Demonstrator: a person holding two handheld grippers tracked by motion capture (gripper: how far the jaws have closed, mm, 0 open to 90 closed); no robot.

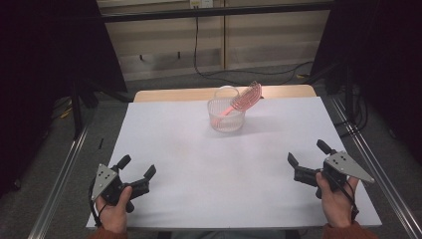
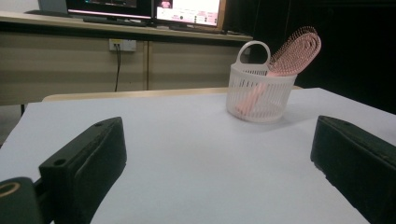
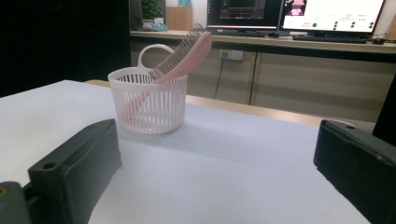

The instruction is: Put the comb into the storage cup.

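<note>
High view: white tabletop [image 1: 199, 164]. Small white slatted basket [image 1: 226, 119] w/ loop handle sits far-centre, just right of mid. Pink hairbrush [image 1: 244, 99] stands in it, handle down inside, head leaning out over the right rim, tilted. Left claw [image 1: 137, 167] at near-left corner, held by left hand [image 1: 114, 211], jaws spread, nothing between. Right claw [image 1: 304, 155] at near-right, held by right hand [image 1: 337, 199], jaws spread, nothing between. Both well apart from basket. Cables on floor beyond the far edge.

Left gripper view: left claw [image 2: 219, 154] jaws wide apart, low over the tabletop [image 2: 187, 140]. Basket [image 2: 259, 95] ahead, right of centre; hairbrush [image 2: 292, 53] head up and right, bristles toward cam. Monitors [image 2: 187, 10] on a counter at back.

Right gripper view: right claw [image 3: 219, 158] jaws wide apart. Basket [image 3: 147, 105] ahead left; hairbrush [image 3: 184, 53] seen edge-on, leaning right. Monitors [image 3: 327, 14] behind.
</note>
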